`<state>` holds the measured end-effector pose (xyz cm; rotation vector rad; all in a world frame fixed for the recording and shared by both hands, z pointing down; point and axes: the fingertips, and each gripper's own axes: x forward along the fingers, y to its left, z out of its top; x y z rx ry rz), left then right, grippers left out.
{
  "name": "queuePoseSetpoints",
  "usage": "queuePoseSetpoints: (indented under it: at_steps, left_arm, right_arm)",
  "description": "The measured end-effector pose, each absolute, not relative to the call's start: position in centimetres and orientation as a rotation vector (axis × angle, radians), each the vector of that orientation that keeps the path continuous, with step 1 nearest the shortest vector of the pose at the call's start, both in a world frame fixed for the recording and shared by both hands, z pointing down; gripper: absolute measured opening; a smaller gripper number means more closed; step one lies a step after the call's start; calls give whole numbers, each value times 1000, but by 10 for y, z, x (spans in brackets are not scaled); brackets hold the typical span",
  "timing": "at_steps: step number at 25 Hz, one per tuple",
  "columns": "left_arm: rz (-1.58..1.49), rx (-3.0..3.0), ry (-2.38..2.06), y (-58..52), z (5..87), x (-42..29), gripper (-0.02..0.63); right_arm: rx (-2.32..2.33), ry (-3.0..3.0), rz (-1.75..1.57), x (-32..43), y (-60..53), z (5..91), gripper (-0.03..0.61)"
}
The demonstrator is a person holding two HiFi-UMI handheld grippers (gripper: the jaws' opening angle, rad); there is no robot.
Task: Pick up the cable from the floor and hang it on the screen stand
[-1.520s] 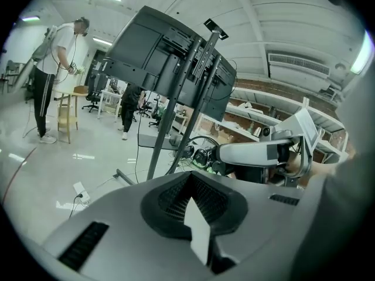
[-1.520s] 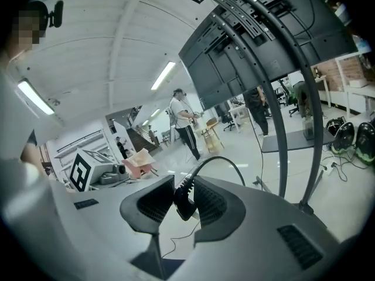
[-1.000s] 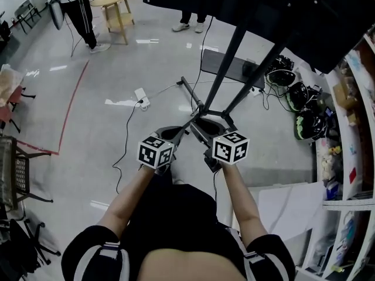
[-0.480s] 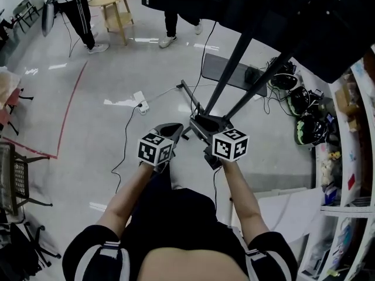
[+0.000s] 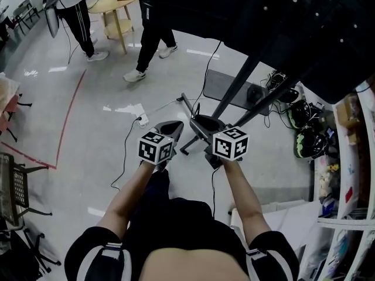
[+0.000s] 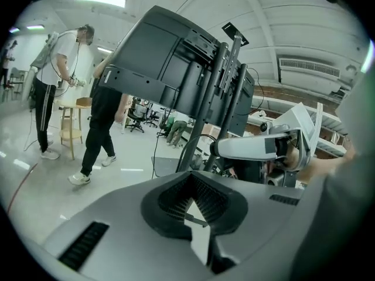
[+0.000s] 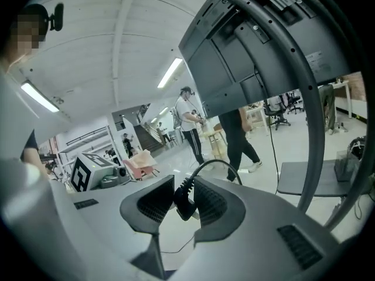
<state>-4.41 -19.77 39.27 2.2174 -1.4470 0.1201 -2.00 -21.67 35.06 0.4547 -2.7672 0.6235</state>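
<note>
My right gripper (image 7: 184, 189) is shut on the black plug (image 7: 183, 205) of the cable (image 7: 214, 164), which arcs up out of the jaws. In the head view the cable (image 5: 213, 183) hangs down between my arms below the right gripper (image 5: 206, 125). My left gripper (image 6: 190, 183) has its tips together; a thin dark strand crosses the gap behind them, and I cannot tell what it is. Seen from the head, the left gripper (image 5: 174, 125) is level with the right one. The screen stand (image 5: 234, 89) rises just ahead, with its black screen (image 5: 281, 16) overhead and its poles (image 6: 205, 116) (image 7: 304, 98) close by.
The stand's base legs (image 5: 188, 101) spread on the floor under the grippers. A grey plate (image 5: 225, 86) lies behind them. A power strip (image 5: 140, 119) lies left of the stand. A walking person (image 5: 149, 34), another person (image 5: 76, 10) and a wooden stool (image 5: 114, 10) are beyond. Helmets (image 5: 307, 127) and shelves line the right.
Both grippers and I have moved forward together, closer to the stand's base. A person has walked into view at the top, toward the left.
</note>
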Motion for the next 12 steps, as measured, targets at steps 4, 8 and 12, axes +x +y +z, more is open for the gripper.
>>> queuePoseSetpoints:
  at_steps: [4,8,12]
  left_arm:
    - [109,2241,-1444,-228,381,-60,3]
    - [96,2250,-1433,-257,371,-74,3]
    - [79,2288,-1421,-284,353,-88,3]
  right_arm:
    - [458,-2771,599,-37,-244,338,117]
    - [463,-2792,650,-52,-272,322,117]
    - [480,-2811,672,-64,-300,304,117]
